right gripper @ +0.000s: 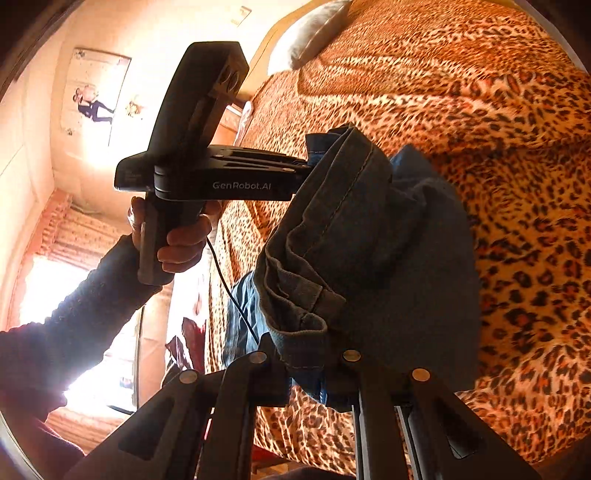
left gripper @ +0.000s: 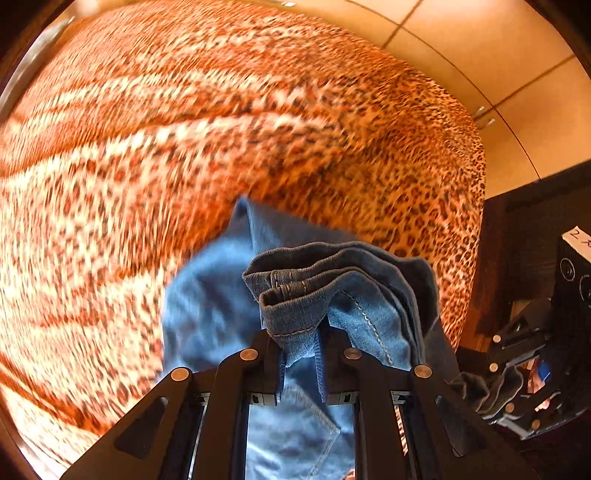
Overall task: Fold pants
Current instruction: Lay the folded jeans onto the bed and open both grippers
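Blue denim pants [left gripper: 332, 295] hang in the air above a leopard-print bed [left gripper: 184, 147]. My left gripper [left gripper: 301, 343] is shut on a bunched hem of the pants. My right gripper [right gripper: 306, 354] is shut on another bunched edge of the pants [right gripper: 369, 240]. The right gripper also shows at the right edge of the left wrist view [left gripper: 517, 369], and the left gripper, held in a hand, shows in the right wrist view [right gripper: 306, 166] clamped on the cloth. More denim hangs below toward the bed [left gripper: 207, 295].
The leopard-print bed cover [right gripper: 498, 184] fills most of both views. A pillow [right gripper: 314, 29] lies at the head of the bed. Pale wardrobe panels [left gripper: 480, 55] stand beyond the bed. A bright window with a curtain [right gripper: 55, 277] is at the left.
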`<state>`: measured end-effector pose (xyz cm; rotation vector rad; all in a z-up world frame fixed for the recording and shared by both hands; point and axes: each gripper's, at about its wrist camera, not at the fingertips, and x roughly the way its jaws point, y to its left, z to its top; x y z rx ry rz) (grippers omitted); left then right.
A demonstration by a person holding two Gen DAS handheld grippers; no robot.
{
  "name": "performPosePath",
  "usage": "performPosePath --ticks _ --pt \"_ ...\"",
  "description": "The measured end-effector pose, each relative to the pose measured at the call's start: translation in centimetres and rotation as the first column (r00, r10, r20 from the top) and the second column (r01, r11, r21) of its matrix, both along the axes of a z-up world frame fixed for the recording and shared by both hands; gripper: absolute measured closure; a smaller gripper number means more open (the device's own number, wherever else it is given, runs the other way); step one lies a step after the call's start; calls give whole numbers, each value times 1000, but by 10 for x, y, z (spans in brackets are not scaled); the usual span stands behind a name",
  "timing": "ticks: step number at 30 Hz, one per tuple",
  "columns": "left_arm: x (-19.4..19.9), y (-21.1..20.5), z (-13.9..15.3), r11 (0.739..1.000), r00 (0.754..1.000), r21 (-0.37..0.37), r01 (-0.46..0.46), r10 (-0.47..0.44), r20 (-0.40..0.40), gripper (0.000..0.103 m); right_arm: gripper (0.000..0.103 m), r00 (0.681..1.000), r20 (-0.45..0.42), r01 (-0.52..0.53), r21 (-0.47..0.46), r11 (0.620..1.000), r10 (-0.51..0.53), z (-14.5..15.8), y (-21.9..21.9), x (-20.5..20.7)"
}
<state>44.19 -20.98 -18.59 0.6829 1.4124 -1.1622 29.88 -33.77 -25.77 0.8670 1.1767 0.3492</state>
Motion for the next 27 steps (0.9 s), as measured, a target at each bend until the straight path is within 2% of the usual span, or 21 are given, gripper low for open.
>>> performPosePath --ticks 4,7,10,12,13,14,16,18,20,22,23,25,27 --pt "3 37 -28 992 993 60 -108 110 -32 88 94 992 -54 -116 -4 993 115 -26 38 6" --pt "6 55 -42 979 980 85 -185 190 -52 85 90 975 -121 -195 -55 979 188 -51 60 10" --pt "9 65 -40 968 966 82 -239 246 -86 84 89 948 -189 -289 -165 943 257 -69 78 13" --pt "9 70 -30 965 964 74 -252 257 -70 83 88 937 -204 -325 -209 922 284 -69 84 15" --pt "9 74 -21 964 964 67 -257 260 -54 80 86 936 -198 -330 -222 917 289 -65 83 17" --pt "10 77 -12 962 964 63 -264 266 -22 67 83 935 -192 -338 -232 912 298 -60 83 19" --pt "12 89 7 950 949 49 -309 305 75 43 67 929 -174 -364 -267 892 327 -45 78 22" --pt "14 105 23 930 925 20 -367 363 111 39 61 925 -135 -381 -309 872 356 -26 69 20" --pt "16 125 31 887 884 17 -462 459 85 38 57 918 -107 -396 -312 864 382 -7 56 21" --pt "11 148 36 832 832 6 -554 554 32 36 56 927 -62 -371 -289 883 369 12 36 26" --pt "5 160 37 799 799 1 -602 602 -1 32 55 936 -46 -347 -279 895 349 18 23 31" --pt "-11 182 37 723 722 0 -691 691 -43 30 45 946 -24 -318 -237 918 322 23 3 48" --pt "-35 198 37 642 640 1 -767 765 -67 30 45 938 -13 -341 -209 916 347 19 -13 76"
